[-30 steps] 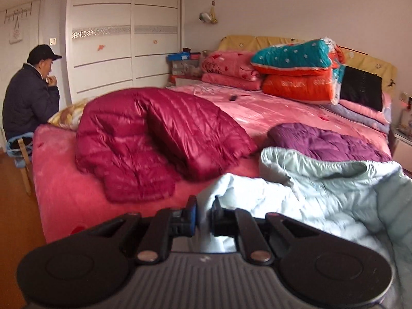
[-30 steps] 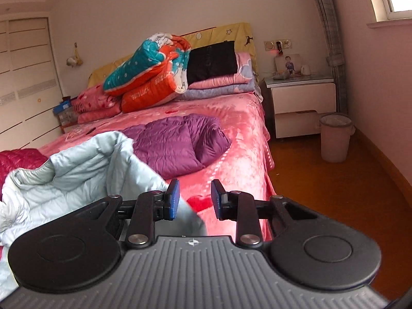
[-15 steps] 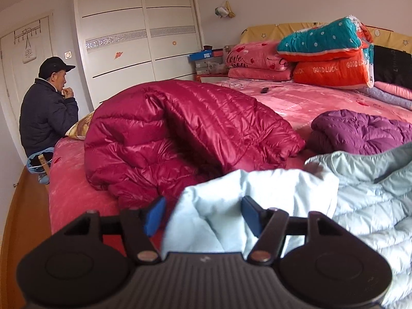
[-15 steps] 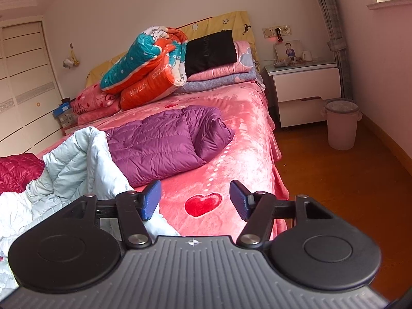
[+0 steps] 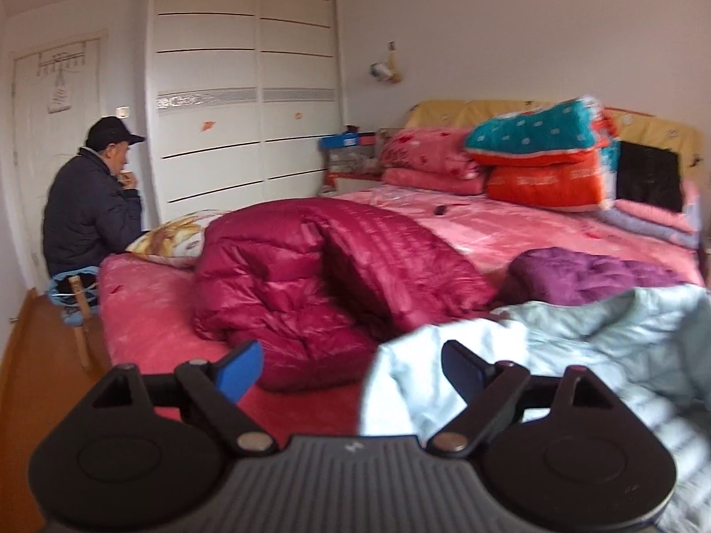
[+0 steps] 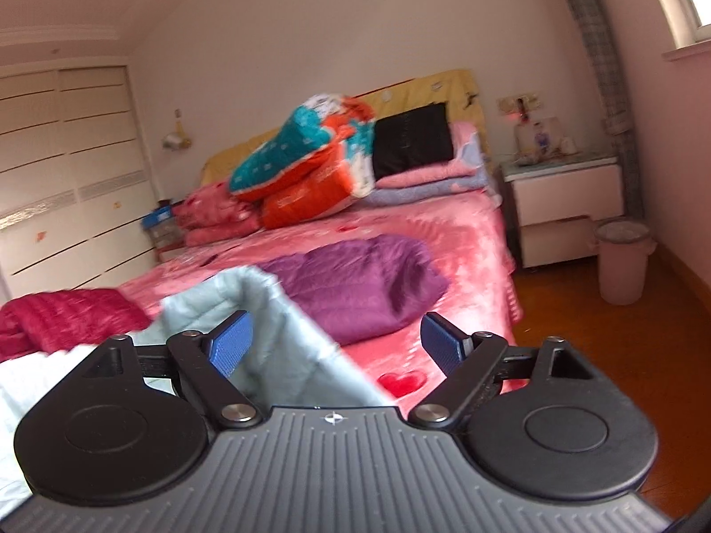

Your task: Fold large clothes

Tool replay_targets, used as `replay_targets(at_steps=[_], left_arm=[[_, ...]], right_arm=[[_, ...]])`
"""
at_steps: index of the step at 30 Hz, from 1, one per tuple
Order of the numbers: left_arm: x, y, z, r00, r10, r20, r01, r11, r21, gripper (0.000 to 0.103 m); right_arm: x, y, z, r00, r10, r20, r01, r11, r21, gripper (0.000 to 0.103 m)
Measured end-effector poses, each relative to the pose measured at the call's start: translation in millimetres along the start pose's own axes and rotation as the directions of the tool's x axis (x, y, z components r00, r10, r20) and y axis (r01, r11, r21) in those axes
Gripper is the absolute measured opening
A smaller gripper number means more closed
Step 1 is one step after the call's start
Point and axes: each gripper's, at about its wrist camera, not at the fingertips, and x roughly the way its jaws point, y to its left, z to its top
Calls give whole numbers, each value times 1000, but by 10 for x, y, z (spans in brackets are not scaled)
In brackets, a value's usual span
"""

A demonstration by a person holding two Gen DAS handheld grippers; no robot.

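Three jackets lie on the pink bed (image 5: 511, 231): the pale blue jacket (image 5: 600, 355) nearest, a crimson jacket (image 5: 311, 275) and a purple jacket (image 6: 355, 284) beyond. Only the left view shows a seated man (image 5: 93, 204); only the right shows a nightstand (image 6: 564, 204) and a bin (image 6: 622, 266), contents unclear. Left gripper (image 5: 351, 371) and right gripper (image 6: 337, 346) jaws are spread wide, gripping nothing.

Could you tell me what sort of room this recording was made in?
It looks like a home bedroom. A large bed with a pink cover carries stacked folded quilts against the headboard, a white sliding-door wardrobe fills one wall, and a bedside cabinet stands next to the bed.
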Motion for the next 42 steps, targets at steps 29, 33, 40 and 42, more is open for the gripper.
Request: replay_targets(at_steps=[29,33,40,42], left_arm=[[562,-290,-1471,893,-317,-319,246,938,-243,90],[454,-363,-1506,859,-390,-332,342,919,-194,92],[330,-532,-1589,782,-492,-382,472,868,-152,98],[325,-580,-1619,768,-505,-395,500,857,-125,98]], right_arm=[[-341,506,-899,908,4,-420,-72,987,-146,103],[-249,592,-959,898,27,-438,-91,988,-125,103],[-122,769,-1050,887,21,-461,-112,979,-173,103],[-107,777,-1056,887,17,-461,-110,978,-177,103]])
